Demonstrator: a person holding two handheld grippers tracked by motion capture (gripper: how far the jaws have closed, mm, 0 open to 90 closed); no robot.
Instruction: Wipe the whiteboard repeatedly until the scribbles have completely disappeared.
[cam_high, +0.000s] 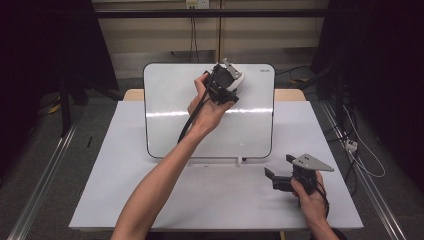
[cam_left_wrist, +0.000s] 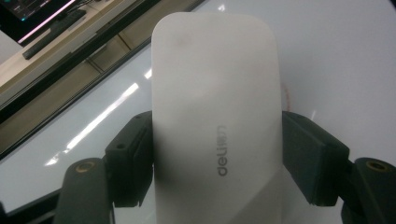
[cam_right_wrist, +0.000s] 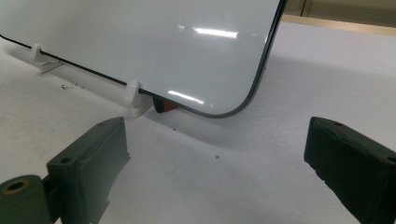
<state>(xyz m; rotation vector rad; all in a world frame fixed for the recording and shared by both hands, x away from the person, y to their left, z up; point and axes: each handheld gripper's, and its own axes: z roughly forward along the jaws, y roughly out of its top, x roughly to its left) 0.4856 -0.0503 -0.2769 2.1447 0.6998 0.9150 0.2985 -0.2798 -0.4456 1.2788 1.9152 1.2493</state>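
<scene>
Eraser (cam_left_wrist: 215, 116), white and oval, "deli" printed on its back, is clamped between the two black pads of the left tool (cam_high: 227, 80) and held against the upper right part of the whiteboard (cam_high: 165, 130). In the left gripper view a faint reddish trace is seen on the board just beside the eraser's right edge; whether it is ink left to wipe cannot be told for certain. The board's face otherwise is seen clean and glossy, with a strip of lamp glare across the middle.

Whiteboard is propped tilted on small white clips (cam_right_wrist: 132, 91) on the tabletop (cam_high: 100, 200), which is covered in white. A small red object (cam_right_wrist: 166, 106) is glimpsed under the board's lower corner.

Right tool (cam_high: 280, 177) is held low over the tabletop near the board's lower right corner, jaws wide apart, nothing between them.

Judgement: wiping is likely near its end; the mark by the eraser is probably left, then the eraser is to be set down.
</scene>
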